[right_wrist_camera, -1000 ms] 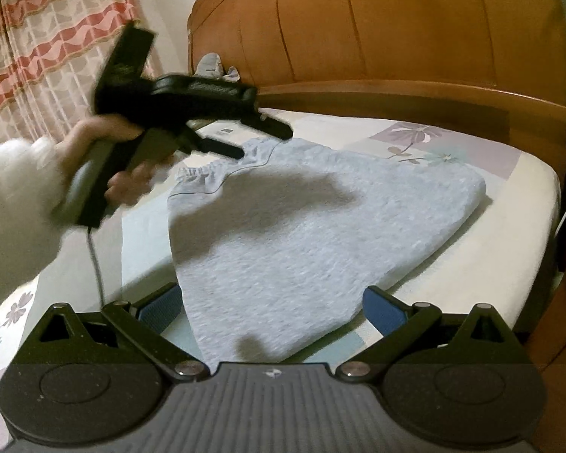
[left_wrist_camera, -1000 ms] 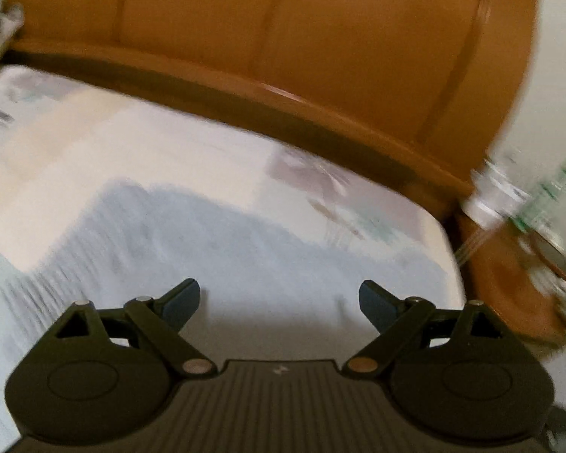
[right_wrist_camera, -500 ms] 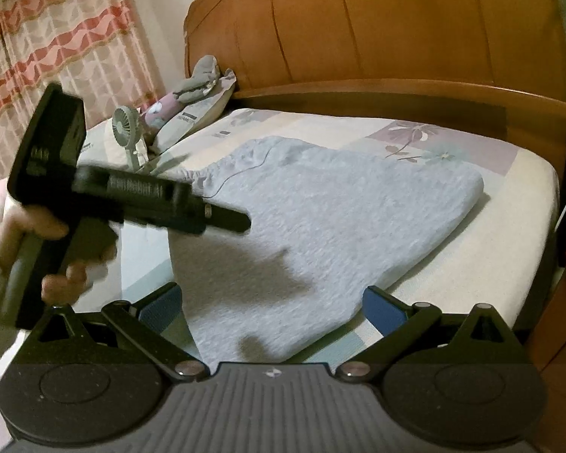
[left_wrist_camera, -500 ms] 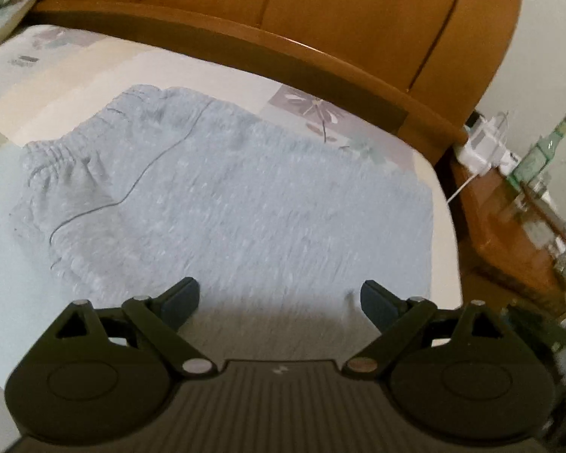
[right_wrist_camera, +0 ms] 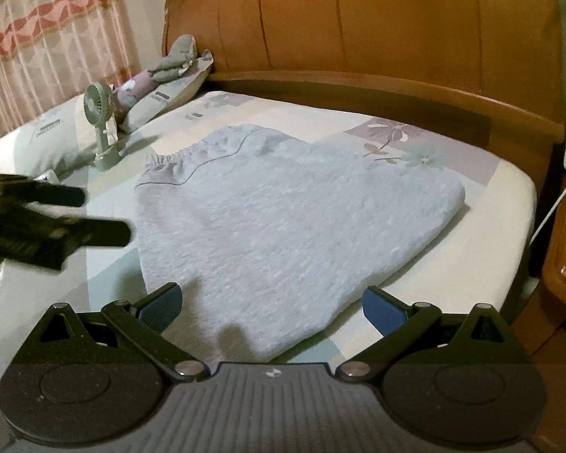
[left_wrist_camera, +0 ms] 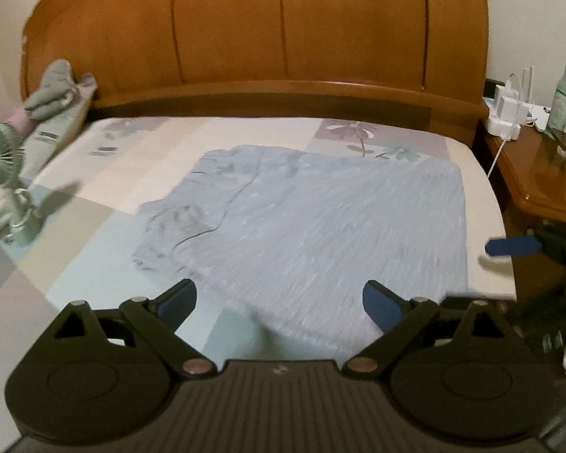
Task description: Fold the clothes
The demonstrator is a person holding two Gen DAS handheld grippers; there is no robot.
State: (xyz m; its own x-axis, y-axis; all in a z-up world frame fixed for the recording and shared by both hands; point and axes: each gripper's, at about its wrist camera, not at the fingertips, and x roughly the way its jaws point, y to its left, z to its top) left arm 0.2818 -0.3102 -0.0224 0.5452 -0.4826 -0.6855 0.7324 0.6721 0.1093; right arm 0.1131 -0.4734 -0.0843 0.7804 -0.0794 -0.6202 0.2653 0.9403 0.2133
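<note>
A small pale-green fan (right_wrist_camera: 100,128) stands at the left on the patchwork sheet (right_wrist_camera: 283,120), beside soft pillows (right_wrist_camera: 162,94). The left gripper (left_wrist_camera: 279,304) hovers with fingers spread wide, holding nothing. The fleecy grey garment (right_wrist_camera: 283,219), elastic-waisted, lies flat mid-bed. The right gripper (right_wrist_camera: 269,305) is equally spread over its near edge. The glossy curved wooden headboard (right_wrist_camera: 396,26) rises behind.

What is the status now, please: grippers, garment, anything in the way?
Left gripper open, empty. Right gripper open, empty. Grey garment flat on bed, untouched. Small fan stands beside it, apart.
</note>
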